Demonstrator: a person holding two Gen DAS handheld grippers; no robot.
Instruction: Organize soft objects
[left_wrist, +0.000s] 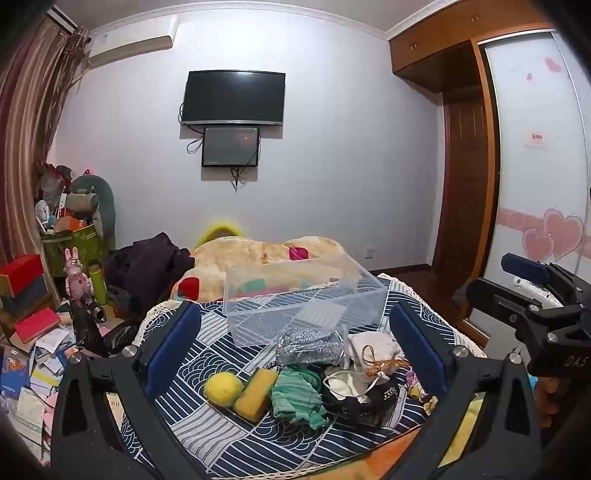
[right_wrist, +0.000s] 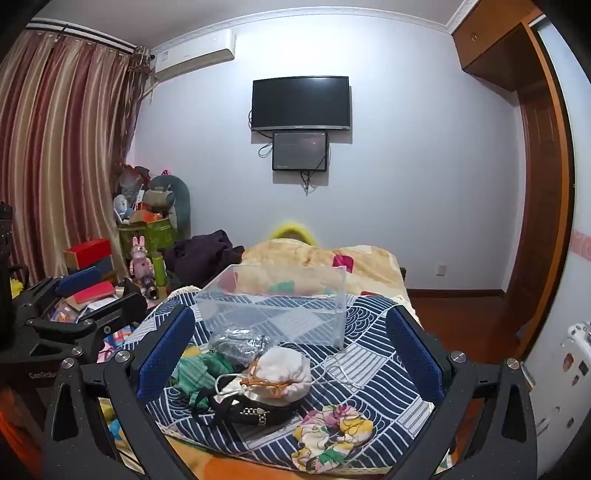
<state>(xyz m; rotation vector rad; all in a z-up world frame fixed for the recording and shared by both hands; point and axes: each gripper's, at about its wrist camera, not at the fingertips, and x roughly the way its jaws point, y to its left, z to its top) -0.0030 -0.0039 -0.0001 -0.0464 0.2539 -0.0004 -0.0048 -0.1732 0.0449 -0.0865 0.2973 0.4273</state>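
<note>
A pile of soft things lies on the blue patterned cloth (left_wrist: 207, 428): a yellow ball (left_wrist: 222, 388), a yellow sponge (left_wrist: 256, 393), a green knit cloth (left_wrist: 297, 395), a silver mesh pouch (left_wrist: 308, 346), a white drawstring pouch (left_wrist: 375, 350) and a black studded item (right_wrist: 255, 411). A floral scrunchie (right_wrist: 332, 435) lies nearer. A clear plastic box (left_wrist: 303, 299) stands empty behind the pile. My left gripper (left_wrist: 293, 343) is open above the pile. My right gripper (right_wrist: 290, 352) is open above the white pouch (right_wrist: 284, 373) and box (right_wrist: 280, 302).
A beige blanket (left_wrist: 266, 251) covers the bed behind the box. Books, boxes and toys crowd the floor at the left (left_wrist: 33, 332). A wardrobe (left_wrist: 532, 166) and wooden door stand at the right. A television (left_wrist: 234, 98) hangs on the far wall.
</note>
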